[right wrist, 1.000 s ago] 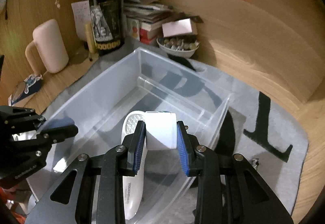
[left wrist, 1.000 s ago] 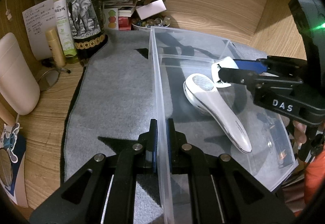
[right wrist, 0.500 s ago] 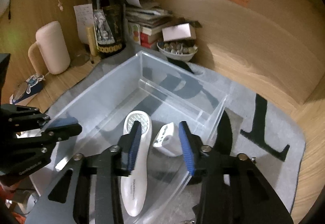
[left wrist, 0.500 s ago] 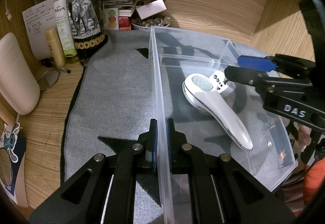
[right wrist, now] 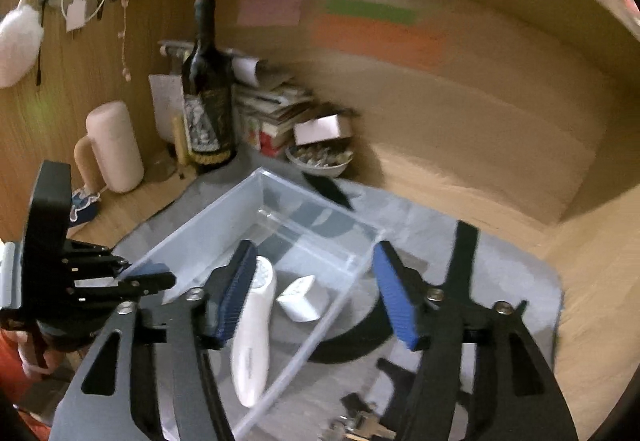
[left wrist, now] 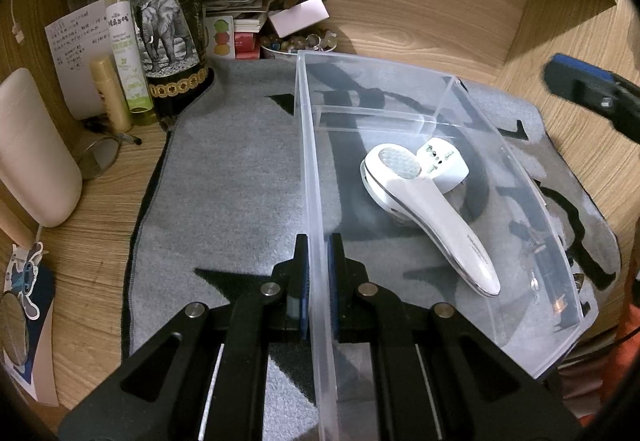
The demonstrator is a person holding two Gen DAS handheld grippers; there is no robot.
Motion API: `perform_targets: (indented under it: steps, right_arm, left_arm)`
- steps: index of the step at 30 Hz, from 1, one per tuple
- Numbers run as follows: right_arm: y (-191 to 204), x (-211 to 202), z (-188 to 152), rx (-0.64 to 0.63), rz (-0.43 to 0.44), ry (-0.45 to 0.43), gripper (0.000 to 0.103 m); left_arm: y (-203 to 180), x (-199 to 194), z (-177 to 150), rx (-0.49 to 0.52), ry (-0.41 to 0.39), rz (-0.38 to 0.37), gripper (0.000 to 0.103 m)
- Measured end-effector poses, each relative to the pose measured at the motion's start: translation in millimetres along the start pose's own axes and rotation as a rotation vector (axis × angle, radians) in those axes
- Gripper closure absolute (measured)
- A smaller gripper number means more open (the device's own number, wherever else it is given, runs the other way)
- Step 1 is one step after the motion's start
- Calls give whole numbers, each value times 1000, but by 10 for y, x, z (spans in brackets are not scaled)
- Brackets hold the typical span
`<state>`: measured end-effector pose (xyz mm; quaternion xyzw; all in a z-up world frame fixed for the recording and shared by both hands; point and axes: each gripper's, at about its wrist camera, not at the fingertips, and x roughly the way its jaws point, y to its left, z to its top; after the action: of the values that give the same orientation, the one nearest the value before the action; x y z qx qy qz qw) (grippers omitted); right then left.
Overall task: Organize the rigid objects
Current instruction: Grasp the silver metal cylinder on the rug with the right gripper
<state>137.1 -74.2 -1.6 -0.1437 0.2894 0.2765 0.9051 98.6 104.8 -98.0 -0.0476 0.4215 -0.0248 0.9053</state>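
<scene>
Now, count what sits in the clear plastic bin [left wrist: 316,177]: two white things, one long-handled handheld device [left wrist: 432,217] lying on the floor of the bin, and one small plug adapter [left wrist: 444,167] tucked just behind its round head, touching or very nearly so. The bin rests on a grey mat [left wrist: 224,193] on the wooden desk [left wrist: 92,241].

The left gripper [left wrist: 318,277] is pinched tight on the bin's near wall, one blue pad on each side of the plastic. The right gripper [right wrist: 316,293] hangs above the bin with its jaws spread wide and nothing between them; they have just been opening, and the adapter lies free below.

Behind the mat stands one dark wine bottle [left wrist: 168,21] with an elephant label, one green spray bottle [left wrist: 126,53] beside it, one bowl of small stones [left wrist: 298,43], and one pale cream jug [left wrist: 30,157] at the left edge.

The left wrist view shows the adapter's socket holes and only one blue fingertip of the right gripper at the far right. The blurred right wrist view shows pink, green and orange notes [right wrist: 376,25] on the back wall and a few keys [right wrist: 360,425] on the mat.
</scene>
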Motion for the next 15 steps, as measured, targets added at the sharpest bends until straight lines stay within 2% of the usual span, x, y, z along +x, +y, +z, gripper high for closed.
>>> perform_targets:
  steps: [6, 12, 15]
  right_arm:
    - [-323, -181, -138, 57, -91, -13, 37]
    - [-750, -217, -389, 132, -193, 48, 37]
    - [-911, -193, -521, 170, -212, 83, 37]
  left_arm:
    - [-9, -6, 2, 3, 3, 5, 96]
    - [-13, -8, -1, 4, 4, 13, 96]
    - [-23, -6, 0, 2, 5, 16, 96]
